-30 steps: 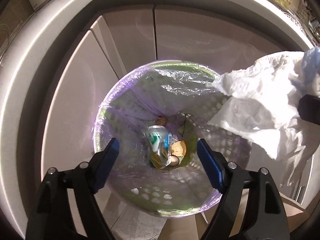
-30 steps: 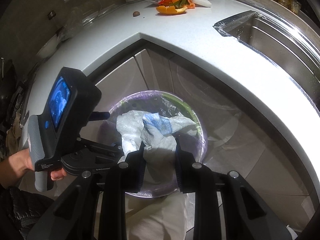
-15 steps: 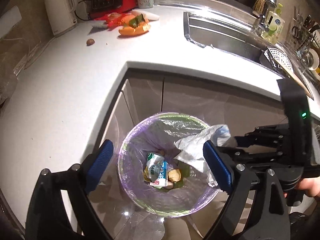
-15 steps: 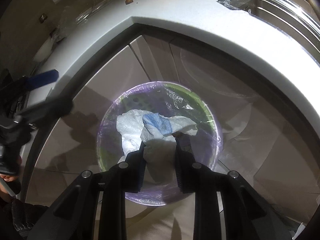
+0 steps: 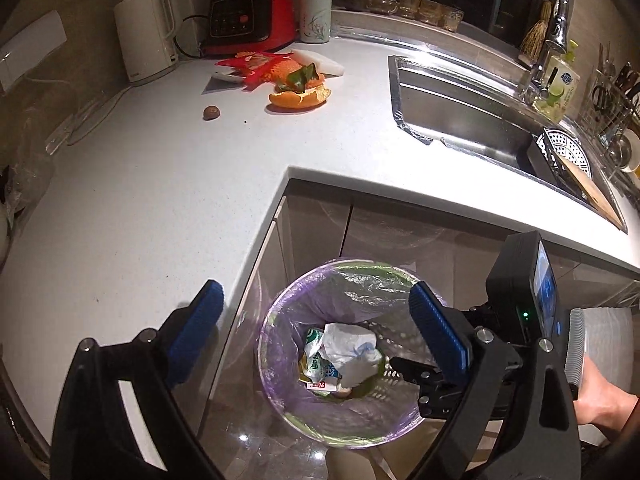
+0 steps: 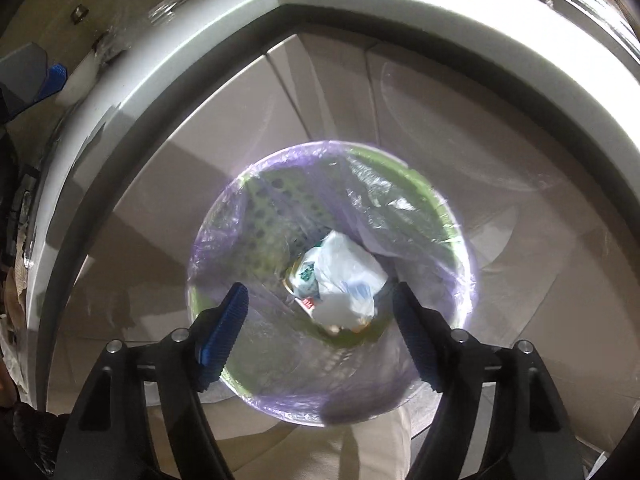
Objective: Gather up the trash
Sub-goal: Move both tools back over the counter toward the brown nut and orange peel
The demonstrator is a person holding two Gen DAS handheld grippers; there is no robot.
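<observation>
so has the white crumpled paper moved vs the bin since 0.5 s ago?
Yes. It was pinched in the right gripper above the bin rim; now it lies at the bottom on the green carton, white paper, jaws open.

The tabletop [image 5: 168, 184] is smooth, faintly speckled white stone with a soft sheen. The sink [image 5: 460, 120] is brushed, shiny metal. A thin, crinkled, translucent purple plastic liner [image 6: 248, 248] covers the perforated green plastic waste basket [image 6: 424, 188], where crumpled white paper [image 6: 344, 276] lies on a glossy printed carton [image 5: 316, 364]. Each claw [image 6: 320, 332] is matt black plastic with ribbed blue pads [image 6: 224, 332]. The cabinet doors [image 5: 312, 232] are glossy.
</observation>
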